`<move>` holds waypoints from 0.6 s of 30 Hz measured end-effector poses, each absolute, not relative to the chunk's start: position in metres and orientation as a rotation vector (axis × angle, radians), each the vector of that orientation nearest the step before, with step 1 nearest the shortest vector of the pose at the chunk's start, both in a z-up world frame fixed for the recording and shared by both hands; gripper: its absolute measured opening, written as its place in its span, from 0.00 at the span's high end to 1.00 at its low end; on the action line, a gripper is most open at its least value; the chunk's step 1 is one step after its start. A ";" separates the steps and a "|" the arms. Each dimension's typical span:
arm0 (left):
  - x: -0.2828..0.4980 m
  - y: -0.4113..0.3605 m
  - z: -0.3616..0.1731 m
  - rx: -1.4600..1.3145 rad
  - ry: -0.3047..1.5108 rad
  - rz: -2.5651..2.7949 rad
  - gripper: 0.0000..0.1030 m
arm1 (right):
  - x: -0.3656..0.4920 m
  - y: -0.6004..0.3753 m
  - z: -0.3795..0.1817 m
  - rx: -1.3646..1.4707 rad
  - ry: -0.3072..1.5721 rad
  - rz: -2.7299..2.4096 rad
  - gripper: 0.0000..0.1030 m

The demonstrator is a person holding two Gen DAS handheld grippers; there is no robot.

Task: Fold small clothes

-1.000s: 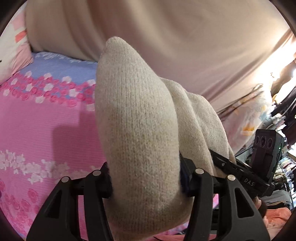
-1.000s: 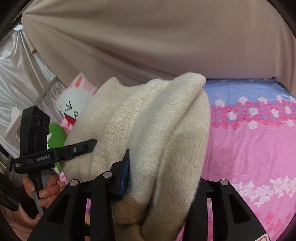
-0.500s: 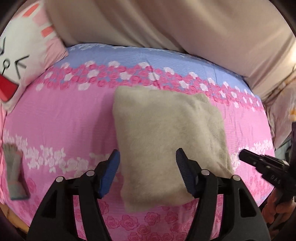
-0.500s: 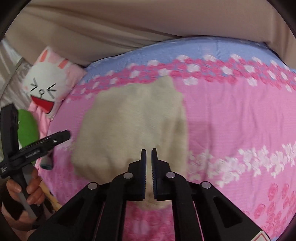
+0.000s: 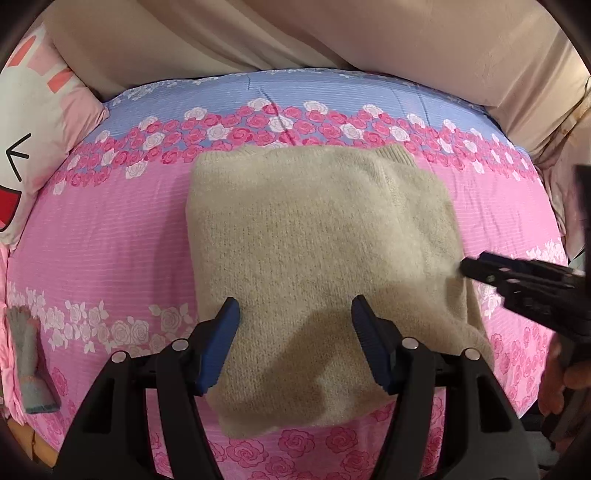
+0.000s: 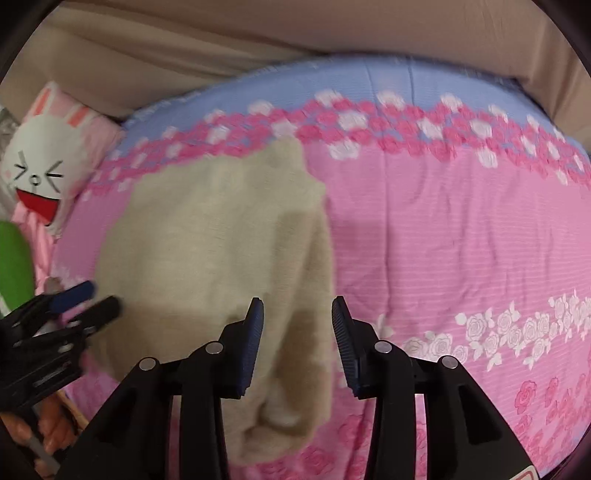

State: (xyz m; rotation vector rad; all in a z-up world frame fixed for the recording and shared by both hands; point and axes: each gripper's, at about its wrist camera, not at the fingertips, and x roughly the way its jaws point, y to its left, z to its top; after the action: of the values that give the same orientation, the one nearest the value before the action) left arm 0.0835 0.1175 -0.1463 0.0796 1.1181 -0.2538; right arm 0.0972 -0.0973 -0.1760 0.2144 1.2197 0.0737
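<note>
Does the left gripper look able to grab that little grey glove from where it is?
Probably yes. The grey glove lies bare on the bedspread, left of the open left gripper, which hovers over the beige sweater; nothing lies between.

Black plastic left gripper (image 5: 293, 345), blue ribbed pads (image 5: 218, 350), silver screws; right gripper (image 6: 297, 343) seemingly alike

Bed (image 5: 122, 236) was covered by a pink quilt printed with rose bands and a blue strip along the far edge. Beige curtain (image 5: 332, 33) hung behind the bed. Rabbit-face cushion (image 6: 40, 177) lay at the far left corner. Lighting was warm, soft shadows on the quilt.
</note>
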 end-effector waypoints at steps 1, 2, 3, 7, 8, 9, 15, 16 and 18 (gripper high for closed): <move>0.083 0.117 -0.147 0.084 1.119 -0.253 0.41 | 0.098 -0.098 -0.183 0.221 1.240 0.068 0.73; 0.083 0.116 -0.147 0.087 1.118 -0.250 0.41 | 0.096 -0.097 -0.182 0.231 1.233 0.053 0.75; 0.082 0.116 -0.146 0.088 1.118 -0.250 0.41 | 0.091 -0.097 -0.177 0.236 1.213 0.042 0.75; 0.079 0.116 -0.144 0.097 1.106 -0.246 0.41 | 0.067 -0.084 -0.145 0.199 1.100 0.049 0.75; 0.078 0.116 -0.144 0.100 1.106 -0.242 0.41 | 0.063 -0.078 -0.148 0.176 1.111 0.055 0.74; 0.078 0.115 -0.145 0.102 1.107 -0.240 0.41 | 0.062 -0.072 -0.155 0.148 1.132 0.064 0.74; 0.073 0.115 -0.134 0.097 1.072 -0.215 0.39 | 0.036 -0.062 -0.148 0.143 1.105 0.014 0.74; 0.072 0.116 -0.131 0.097 1.059 -0.204 0.34 | 0.030 -0.060 -0.136 0.142 1.068 0.004 0.72; 0.068 0.118 -0.123 0.099 1.019 -0.166 0.26 | 0.021 -0.057 -0.122 0.130 1.016 -0.005 0.66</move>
State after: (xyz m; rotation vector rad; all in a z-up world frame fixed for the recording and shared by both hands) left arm 0.0678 0.1181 -0.1229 0.0992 1.0187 -0.1664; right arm 0.0214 -0.0570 -0.1216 0.1299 1.0158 -0.0047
